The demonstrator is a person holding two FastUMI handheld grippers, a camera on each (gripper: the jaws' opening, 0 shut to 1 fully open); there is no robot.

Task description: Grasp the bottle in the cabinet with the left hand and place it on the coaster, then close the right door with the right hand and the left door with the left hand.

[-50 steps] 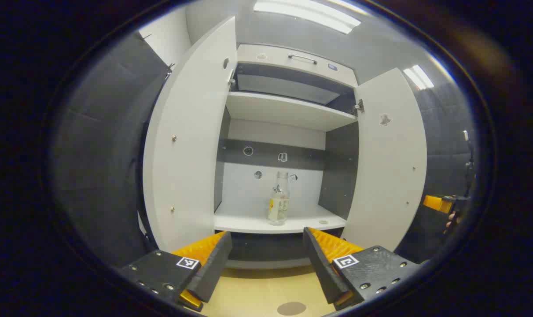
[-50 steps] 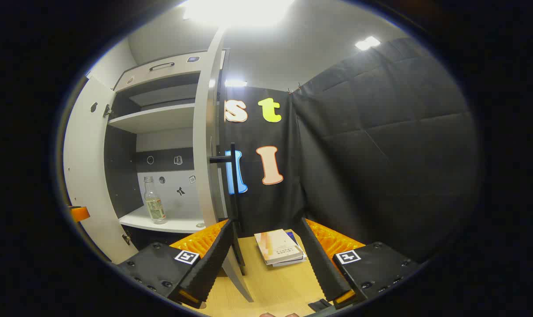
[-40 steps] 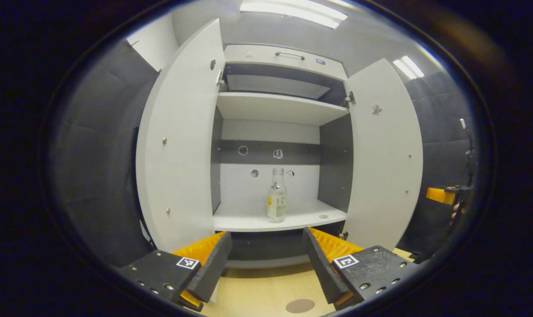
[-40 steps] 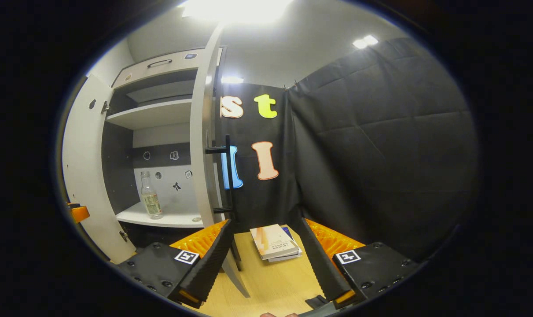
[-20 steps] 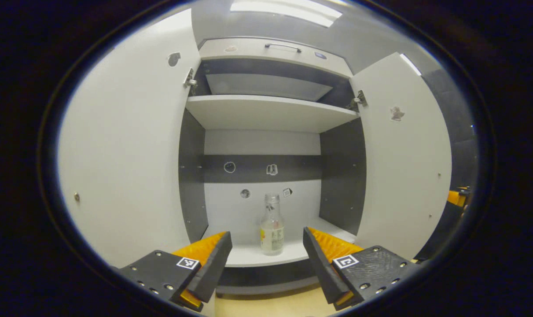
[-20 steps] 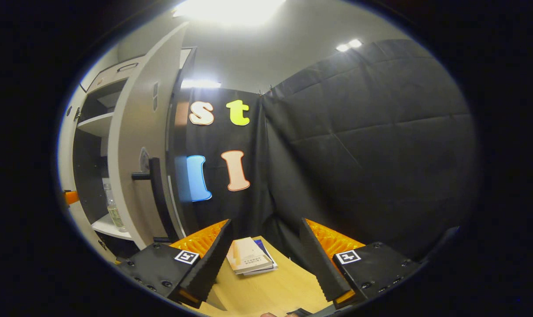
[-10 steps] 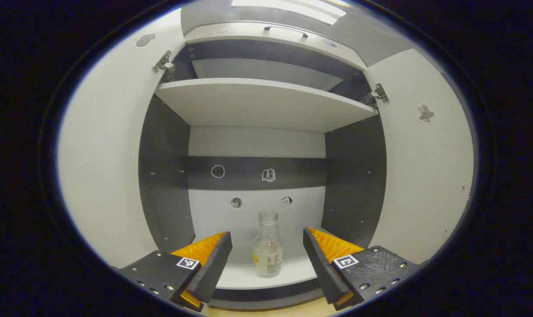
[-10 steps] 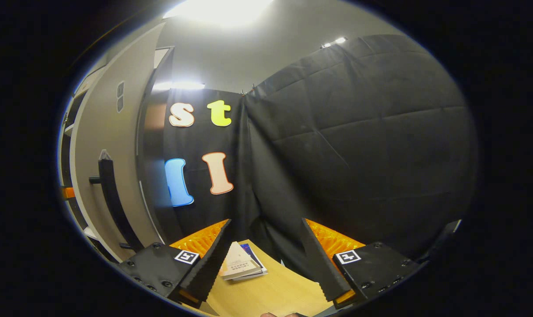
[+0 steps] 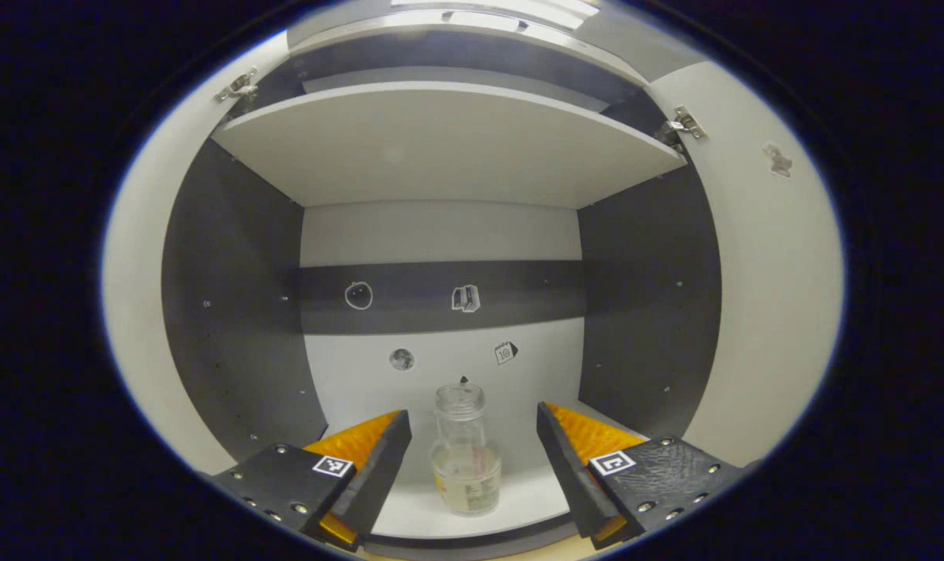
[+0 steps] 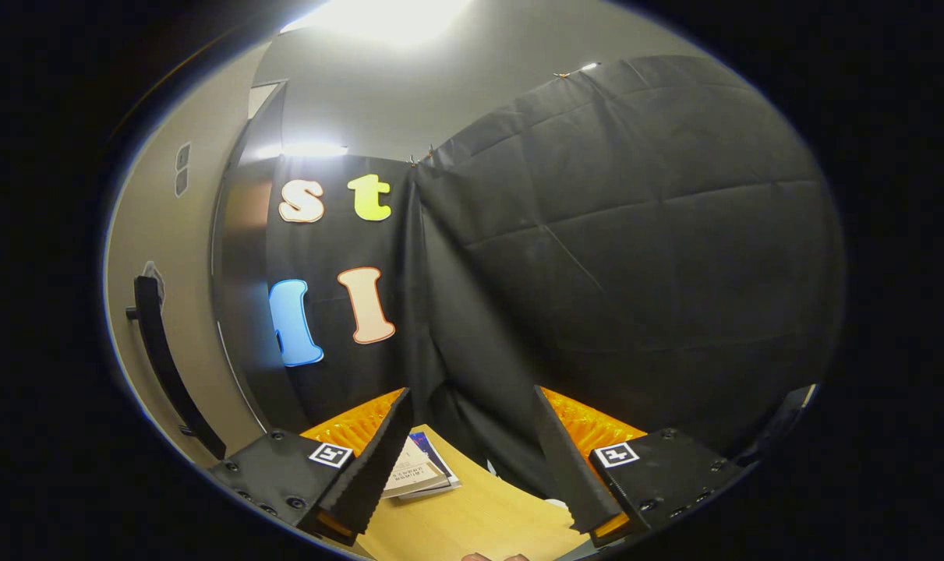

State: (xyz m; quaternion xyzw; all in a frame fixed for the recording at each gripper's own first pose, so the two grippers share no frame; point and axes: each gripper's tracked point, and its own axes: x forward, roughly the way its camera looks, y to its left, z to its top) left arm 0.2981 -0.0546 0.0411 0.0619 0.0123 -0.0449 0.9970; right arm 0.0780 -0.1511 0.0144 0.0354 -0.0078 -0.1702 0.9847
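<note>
A clear glass bottle [image 9: 464, 452] with a pale label stands upright on the cabinet's lower shelf [image 9: 518, 499], seen in the left gripper view. My left gripper [image 9: 472, 467] is open, its fingers reaching in on either side of the bottle without touching it. Both cabinet doors stand open: the left door [image 9: 140, 327] and the right door [image 9: 783, 312]. In the right gripper view my right gripper [image 10: 468, 460] is open and holds nothing, facing the black cloth wall. The right door's outer face [image 10: 167, 296] with its black handle [image 10: 164, 358] stands at the far left of that view.
An upper shelf [image 9: 448, 148] hangs above the bottle, and small stickers dot the cabinet's back wall [image 9: 440, 358]. A wooden tabletop [image 10: 472, 522] lies under my right gripper, with a stack of books [image 10: 421, 471] behind its left finger.
My left gripper has moved forward into the cabinet, so the bottle now stands between its fingers. My right gripper has turned right, away from the cabinet towards the cloth wall.
</note>
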